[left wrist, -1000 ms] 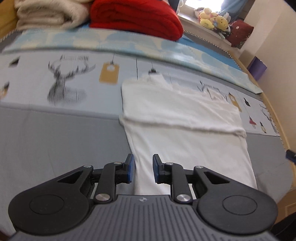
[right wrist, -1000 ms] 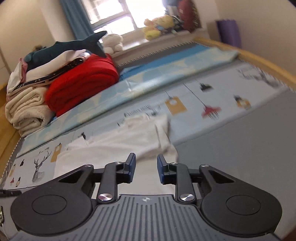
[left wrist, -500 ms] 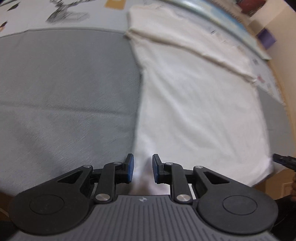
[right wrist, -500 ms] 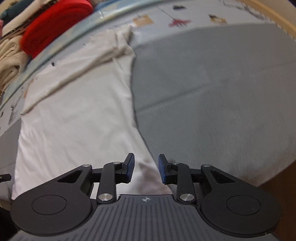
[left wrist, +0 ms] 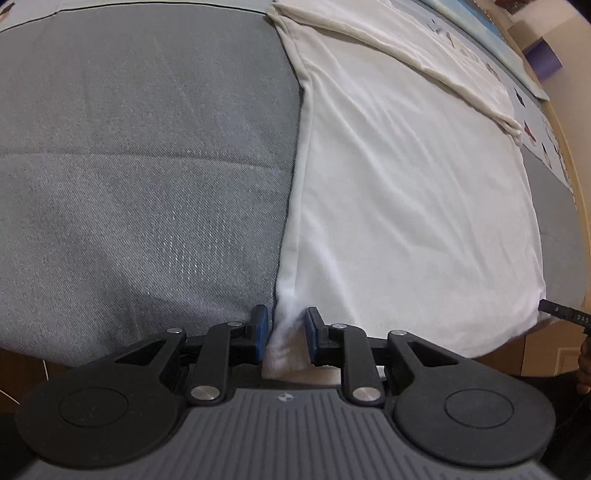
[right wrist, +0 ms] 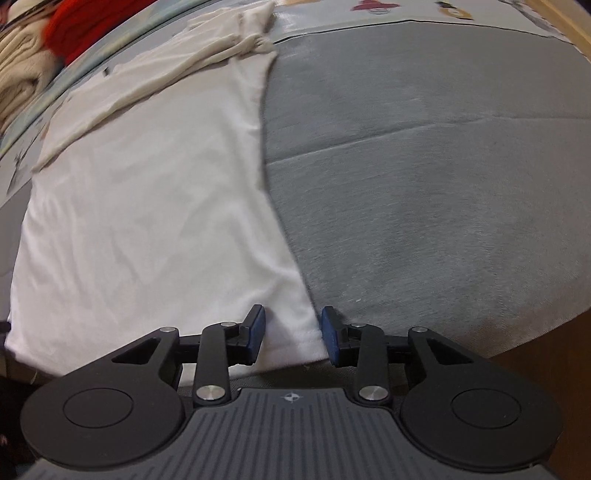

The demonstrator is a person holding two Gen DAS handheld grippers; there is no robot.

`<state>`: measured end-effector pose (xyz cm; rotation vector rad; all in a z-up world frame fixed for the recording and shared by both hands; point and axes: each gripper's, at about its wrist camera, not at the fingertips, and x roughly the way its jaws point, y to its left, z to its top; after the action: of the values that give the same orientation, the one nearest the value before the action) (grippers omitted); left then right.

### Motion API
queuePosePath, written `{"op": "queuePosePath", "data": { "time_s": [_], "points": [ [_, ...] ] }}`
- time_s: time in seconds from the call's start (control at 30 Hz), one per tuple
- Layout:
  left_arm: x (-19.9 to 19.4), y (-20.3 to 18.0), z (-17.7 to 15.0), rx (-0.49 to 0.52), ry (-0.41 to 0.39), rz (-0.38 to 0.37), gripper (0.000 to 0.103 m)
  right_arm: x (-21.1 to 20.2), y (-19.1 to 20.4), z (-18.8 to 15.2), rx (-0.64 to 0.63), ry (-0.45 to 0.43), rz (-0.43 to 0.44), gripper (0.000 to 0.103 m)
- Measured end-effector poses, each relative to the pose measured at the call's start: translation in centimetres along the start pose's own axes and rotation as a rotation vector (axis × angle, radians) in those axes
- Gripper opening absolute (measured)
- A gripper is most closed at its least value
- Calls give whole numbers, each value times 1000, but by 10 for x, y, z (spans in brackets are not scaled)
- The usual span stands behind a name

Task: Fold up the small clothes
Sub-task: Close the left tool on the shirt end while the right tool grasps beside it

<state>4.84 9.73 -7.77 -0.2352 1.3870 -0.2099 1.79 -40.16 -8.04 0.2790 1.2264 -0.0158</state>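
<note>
A: Item, location?
B: White shirt (left wrist: 399,192), flat on grey bed cover (left wrist: 140,177), frame centre.
A: Tools?
B: Left tool (left wrist: 283,334): narrow gap, bunched hem corner between. Right tool (right wrist: 292,334): opening, astride opposite hem corner.

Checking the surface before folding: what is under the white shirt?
The shirt lies flat on a grey bedcover, which shows along both its sides; its far end reaches a printed sheet. Whatever lies directly beneath the cloth is covered.
</note>
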Motion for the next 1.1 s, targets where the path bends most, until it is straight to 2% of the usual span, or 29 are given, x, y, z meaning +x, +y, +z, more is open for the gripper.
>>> {"op": "queuePosePath", "data": {
  "time_s": [0.07,0.13,0.17,0.2,0.23,0.33,0.43,0.57,0.63,0.73,0.83,1.03,1.1],
  "points": [
    [0,-1,-2,13,1,6,24,1,6,-3,-40,13,19,26],
    [0,-2,-3,13,0,9,24,1,9,-5,-68,15,16,21],
    [0,-2,-4,12,-2,14,20,1,9,-5,-65,13,15,19],
    [1,-4,-2,15,-4,26,10,0,7,-4,-53,13,17,18],
    [2,-5,-2,25,-7,35,6,0,5,-4,-40,12,21,16],
    [-2,-9,-4,46,-24,34,5,-1,4,-4,-33,10,26,12],
    [-6,-10,-5,58,-45,26,5,-3,5,-5,-50,3,29,11],
    [-18,-4,-6,25,-83,2,4,-8,4,-4,-37,-17,32,11],
    [-15,-3,-5,20,-70,10,5,-10,0,-5,-27,-19,32,11],
    [-3,-5,-4,13,-17,62,8,-4,4,-9,-55,0,13,12],
    [-2,-6,-2,12,-6,40,12,-2,8,-9,-81,5,-4,12],
    [2,-17,-7,86,-15,85,12,0,6,-8,-75,10,-4,13],
    [3,-18,-10,104,-21,93,7,0,7,-9,-80,9,-5,14]
  ]
}}
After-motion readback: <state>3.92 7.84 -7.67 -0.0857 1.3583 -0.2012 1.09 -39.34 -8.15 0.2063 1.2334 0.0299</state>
